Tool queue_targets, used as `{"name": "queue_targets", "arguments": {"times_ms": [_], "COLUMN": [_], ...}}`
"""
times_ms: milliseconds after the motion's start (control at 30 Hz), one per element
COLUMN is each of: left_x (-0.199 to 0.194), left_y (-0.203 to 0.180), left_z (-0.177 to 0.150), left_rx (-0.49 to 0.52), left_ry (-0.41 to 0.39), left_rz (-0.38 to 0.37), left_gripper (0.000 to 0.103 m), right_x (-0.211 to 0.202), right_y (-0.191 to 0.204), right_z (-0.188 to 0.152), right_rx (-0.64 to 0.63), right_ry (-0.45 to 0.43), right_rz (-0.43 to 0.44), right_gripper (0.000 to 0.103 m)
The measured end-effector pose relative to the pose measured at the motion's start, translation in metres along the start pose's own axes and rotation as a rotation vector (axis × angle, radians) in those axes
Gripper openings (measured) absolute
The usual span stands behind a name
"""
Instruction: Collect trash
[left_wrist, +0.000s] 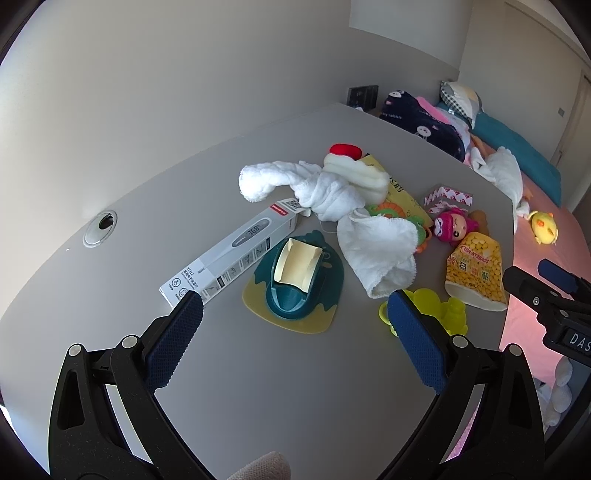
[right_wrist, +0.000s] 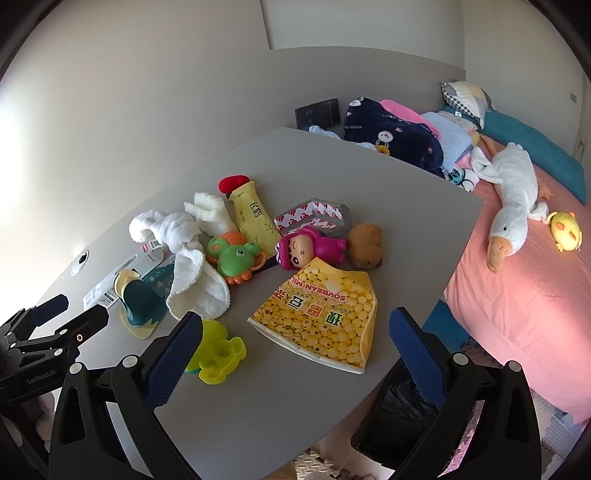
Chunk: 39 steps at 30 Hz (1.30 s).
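Left wrist: left gripper (left_wrist: 293, 306) spread wide, empty, above counter (left_wrist: 184, 206); white thermometer box (left_wrist: 232, 251) beside teal dish.

Right wrist: right gripper (right_wrist: 295, 326) released, empty, over yellow soybean milk pouch (right_wrist: 321, 314) near counter edge.

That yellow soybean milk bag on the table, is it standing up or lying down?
Lying down. The soybean milk bag lies flat on the grey table, printed face up, between the open right gripper's fingers.
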<state>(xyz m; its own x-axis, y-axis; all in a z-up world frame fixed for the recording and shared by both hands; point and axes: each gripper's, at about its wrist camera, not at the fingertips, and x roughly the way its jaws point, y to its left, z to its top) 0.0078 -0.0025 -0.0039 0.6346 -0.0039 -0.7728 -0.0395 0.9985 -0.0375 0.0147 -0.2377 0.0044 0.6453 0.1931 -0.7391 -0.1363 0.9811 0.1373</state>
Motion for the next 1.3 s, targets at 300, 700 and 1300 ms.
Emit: {"name": "queue_targets", "arguments": {"times_ms": [300, 700, 1300], "left_x": [0.001, 0.004, 0.010], "left_y": [-0.002, -0.003, -0.002], "left_z": [0.003, 0.005, 0.007], "left_rx": [0.001, -0.004, -0.006], "left_ry": [0.002, 0.003, 0.020], "left_rz": [-0.002, 0.004, 0.002], "left_gripper": [0.097, 0.097, 0.097], "right_x": [0.000, 0.002, 0.012], "right_y": [-0.003, -0.005, -0.011], "right_z": [0.002, 0.003, 0.003], "right_rx": [-0.002, 0.000, 0.002], "right_ry": [-0.002, 0.002, 0.023], "right_rz": [-0.007, -0.007, 0.003], "right_gripper": [0.100, 0.100, 0.100]}}
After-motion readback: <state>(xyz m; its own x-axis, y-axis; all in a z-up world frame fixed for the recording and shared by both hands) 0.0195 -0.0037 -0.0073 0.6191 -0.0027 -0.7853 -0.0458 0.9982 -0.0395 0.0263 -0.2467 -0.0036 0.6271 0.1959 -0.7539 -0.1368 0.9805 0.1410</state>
